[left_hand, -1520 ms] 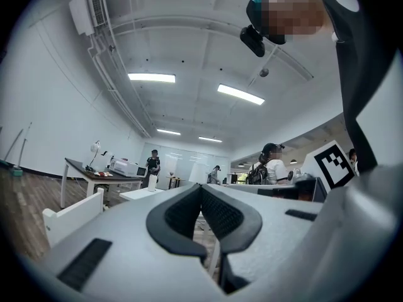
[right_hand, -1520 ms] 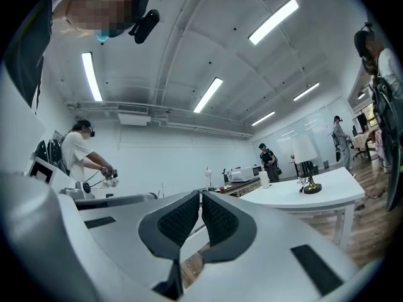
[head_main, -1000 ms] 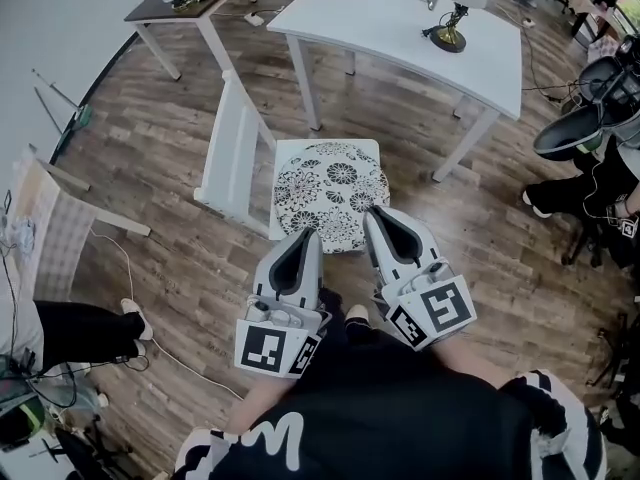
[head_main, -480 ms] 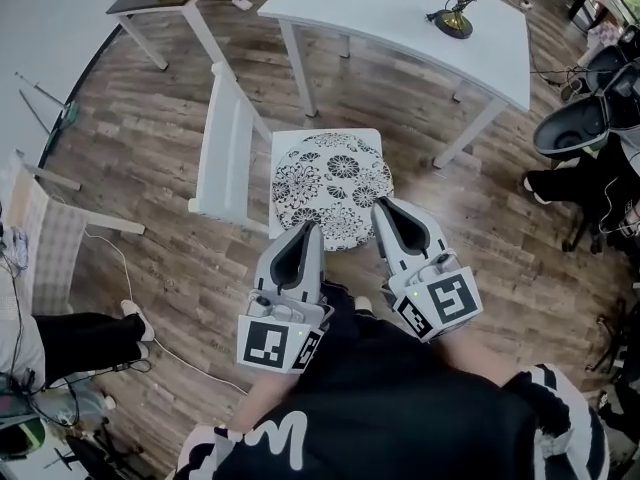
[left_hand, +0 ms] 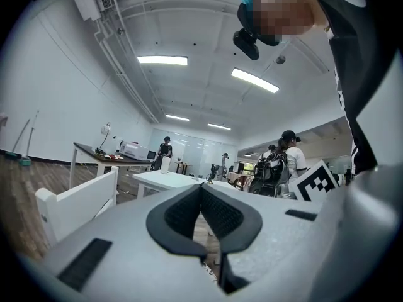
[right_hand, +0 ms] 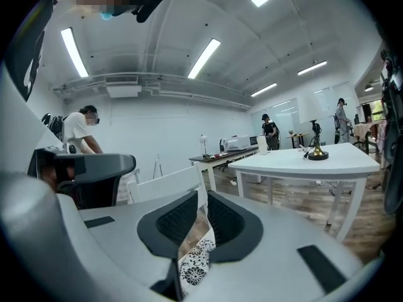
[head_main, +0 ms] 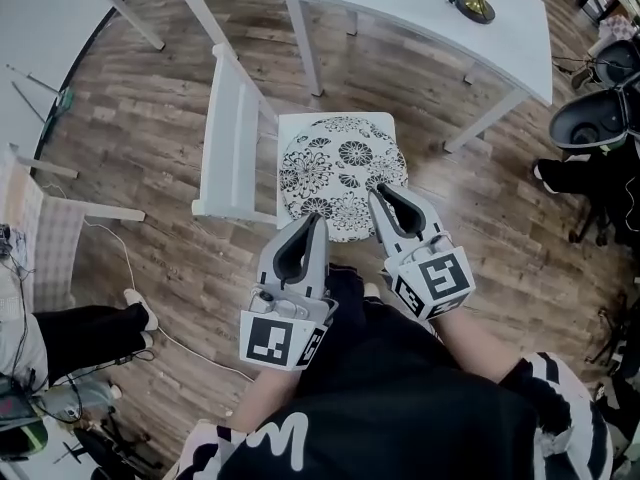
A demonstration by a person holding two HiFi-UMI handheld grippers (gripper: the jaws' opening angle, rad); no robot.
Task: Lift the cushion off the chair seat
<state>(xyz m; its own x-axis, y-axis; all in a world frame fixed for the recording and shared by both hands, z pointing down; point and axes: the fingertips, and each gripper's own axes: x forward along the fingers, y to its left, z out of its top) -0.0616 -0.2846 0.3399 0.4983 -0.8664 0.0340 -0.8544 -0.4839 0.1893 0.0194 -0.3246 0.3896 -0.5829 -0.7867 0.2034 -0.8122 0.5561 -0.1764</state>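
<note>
A round cushion (head_main: 338, 173) with a black-and-white flower print lies on the seat of a white wooden chair (head_main: 236, 138). My right gripper (head_main: 378, 194) points at the cushion's near right edge, its tips over the rim. Its jaws are opening, and a narrow slit shows between them. In the right gripper view (right_hand: 203, 200) the cushion (right_hand: 196, 263) shows through that slit, not pinched. My left gripper (head_main: 316, 218) hovers just short of the cushion's near edge with its tips together. The left gripper view (left_hand: 201, 187) shows them shut on nothing.
A white table (head_main: 420, 8) with a brass lamp (head_main: 476, 4) stands behind the chair. A black office chair (head_main: 592, 120) and a seated person are at the right. Another person's leg (head_main: 80, 330) and a floor cable (head_main: 128, 266) are at the left. Several people stand far back.
Both grippers have moved forward and down toward the cushion. The right gripper's tips now reach over its near edge. The left gripper stays short of it.
</note>
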